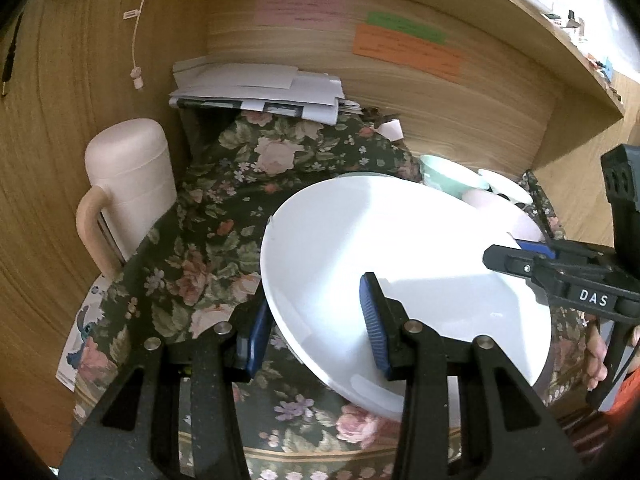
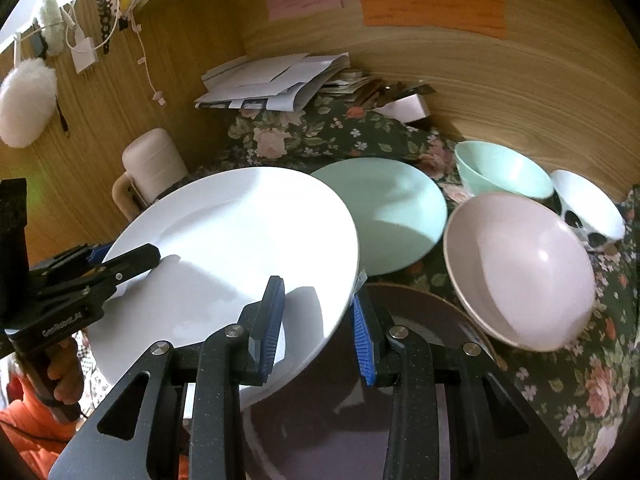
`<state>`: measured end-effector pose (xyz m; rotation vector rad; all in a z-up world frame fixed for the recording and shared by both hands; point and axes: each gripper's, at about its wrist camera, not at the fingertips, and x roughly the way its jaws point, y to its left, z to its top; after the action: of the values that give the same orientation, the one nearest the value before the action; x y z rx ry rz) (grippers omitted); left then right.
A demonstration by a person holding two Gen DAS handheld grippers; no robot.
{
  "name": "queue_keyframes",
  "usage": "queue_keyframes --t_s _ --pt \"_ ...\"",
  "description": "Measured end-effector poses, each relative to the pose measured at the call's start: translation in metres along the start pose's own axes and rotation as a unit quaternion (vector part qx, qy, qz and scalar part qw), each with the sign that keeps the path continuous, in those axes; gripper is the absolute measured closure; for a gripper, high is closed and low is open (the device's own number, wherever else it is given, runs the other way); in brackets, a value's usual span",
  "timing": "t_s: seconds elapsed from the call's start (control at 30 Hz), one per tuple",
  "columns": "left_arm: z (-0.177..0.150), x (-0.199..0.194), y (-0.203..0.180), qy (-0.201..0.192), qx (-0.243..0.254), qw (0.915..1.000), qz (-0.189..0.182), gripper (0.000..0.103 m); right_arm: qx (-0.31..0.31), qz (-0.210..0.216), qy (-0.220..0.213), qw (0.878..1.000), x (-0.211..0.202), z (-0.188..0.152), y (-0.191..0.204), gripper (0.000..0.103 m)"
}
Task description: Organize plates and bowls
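Nearest the cameras, both grippers grasp one large white round plate (image 2: 224, 248) by opposite rims: the left gripper (image 1: 316, 332) has a blue pad above and one below the near edge, and the right gripper (image 2: 316, 320) pinches the other side the same way. Raised and tilted, the plate hangs over a dark brown plate (image 2: 420, 320) on the floral cloth (image 2: 580, 380). Stacking looks barely started. Beyond lie a mint green flat plate (image 2: 392, 220), a pale pink bowl (image 2: 520, 268), a mint green bowl (image 2: 504, 172) and a white bowl with black spots (image 2: 588, 208), all still apart. A pink lidded jug (image 1: 128, 176) and a stack of papers (image 1: 260, 88) crowd the back corner.
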<state>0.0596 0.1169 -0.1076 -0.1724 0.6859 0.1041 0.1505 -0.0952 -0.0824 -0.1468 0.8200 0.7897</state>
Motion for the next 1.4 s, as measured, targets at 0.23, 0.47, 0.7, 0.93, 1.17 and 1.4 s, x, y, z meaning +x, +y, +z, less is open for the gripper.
queue_keyframes --t_s 0.23,0.47,0.7,0.93,1.17,1.4 --pt "-0.005 -0.005 -0.013 0.002 0.002 0.9999 -0.011 0.061 0.009 -0.005 -0.011 1.0 -0.017 -0.014 -0.005 0.073" --pt "-0.012 -0.009 -0.029 0.006 0.012 0.9997 -0.022 0.061 0.025 -0.009 -0.017 1.0 -0.03 -0.027 -0.018 0.073" --pt "-0.019 -0.008 -0.048 0.014 0.023 0.999 -0.036 0.061 0.043 -0.015 -0.023 0.999 -0.043 -0.041 -0.03 0.073" --pt "-0.027 -0.007 -0.063 0.021 0.028 0.9983 -0.047 0.061 0.054 -0.02 -0.026 0.998 -0.053 -0.054 -0.041 0.073" --pt "-0.039 -0.003 -0.077 0.028 0.031 0.9977 -0.053 0.061 0.067 -0.023 -0.024 0.997 -0.057 -0.069 -0.053 0.073" --pt "-0.049 0.007 -0.088 0.046 0.029 0.9969 -0.056 0.061 0.074 -0.025 -0.013 0.997 -0.055 -0.083 -0.063 0.073"
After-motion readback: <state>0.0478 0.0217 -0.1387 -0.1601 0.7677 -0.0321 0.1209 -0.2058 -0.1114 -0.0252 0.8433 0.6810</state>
